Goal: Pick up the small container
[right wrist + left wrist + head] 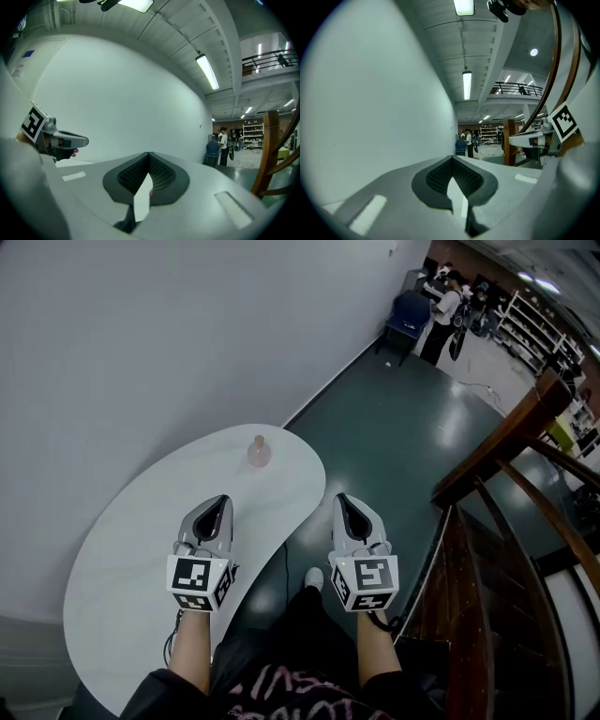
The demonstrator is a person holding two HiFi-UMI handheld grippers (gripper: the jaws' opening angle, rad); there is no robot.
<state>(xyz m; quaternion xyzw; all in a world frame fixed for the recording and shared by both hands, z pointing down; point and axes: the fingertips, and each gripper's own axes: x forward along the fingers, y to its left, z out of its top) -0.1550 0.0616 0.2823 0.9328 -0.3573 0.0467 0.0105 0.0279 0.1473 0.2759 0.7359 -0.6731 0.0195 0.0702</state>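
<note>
Over the near part of the white table (122,549), the left gripper (221,501) is held level with its jaws closed. In the left gripper view (452,160) the two dark ribbed pads are seen pressed together along one seam, and nothing is caught between them. The right gripper (339,499) is held alongside, off the table's right edge and above the dark green floor (394,418). Its jaws are likewise clenched on nothing in the right gripper view (148,156). Neither tool is seen touching the table or any object.

No brand or readable label is noted. Black-and-white square markers are carried on each marker cube (199,583). Pink print is seen on the person's dark garment (281,690) at the lower edge, but it is too cut off to be read.

The small container (259,452), a pale pink bottle with a tan cap, is seen standing upright near the far end of the table, close to the white wall (141,343). It lies ahead of both tools, slightly right of the left gripper's line and left of the right gripper's, well apart from either set of jaws. It is not found in either gripper view.
</note>
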